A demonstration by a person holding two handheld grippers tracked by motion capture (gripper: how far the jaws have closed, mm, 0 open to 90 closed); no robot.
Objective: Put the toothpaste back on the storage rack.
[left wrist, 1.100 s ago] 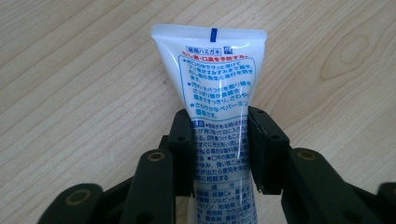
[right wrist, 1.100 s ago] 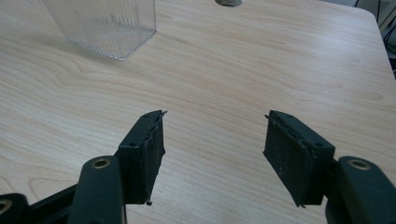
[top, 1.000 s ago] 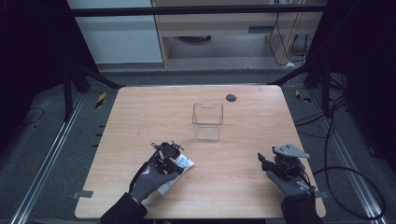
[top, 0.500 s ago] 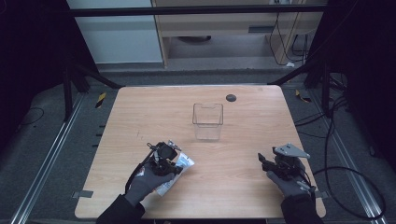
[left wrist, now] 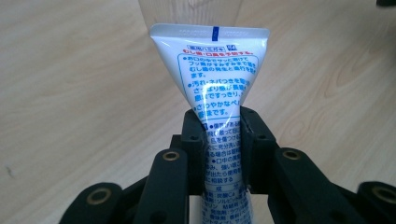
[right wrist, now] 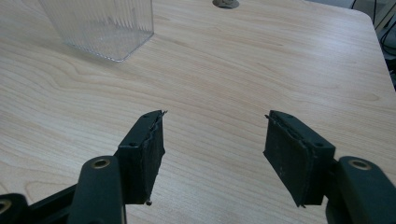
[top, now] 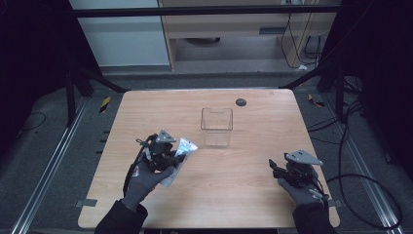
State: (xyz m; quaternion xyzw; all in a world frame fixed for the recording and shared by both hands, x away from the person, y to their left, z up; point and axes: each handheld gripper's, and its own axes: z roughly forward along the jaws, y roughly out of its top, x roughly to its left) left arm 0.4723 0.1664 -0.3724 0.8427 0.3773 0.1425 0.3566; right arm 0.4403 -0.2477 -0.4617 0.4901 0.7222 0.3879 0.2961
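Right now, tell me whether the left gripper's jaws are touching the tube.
Touching. In the left gripper view, the left gripper has both black jaws pressed against the sides of the white tube.

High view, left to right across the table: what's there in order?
Left gripper with its fingers shut on the white tube → clear container → dark round spot at the far edge of the table → right gripper, fingers open with nothing between them.

— How's the light?
— Even and soft on the table (top: 253,165); the floor around its edges falls dark.
— Sharpness?
— High view soft and grainy. The tube (left wrist: 212,74) shows faint glare; the jaws at the bottom blur.
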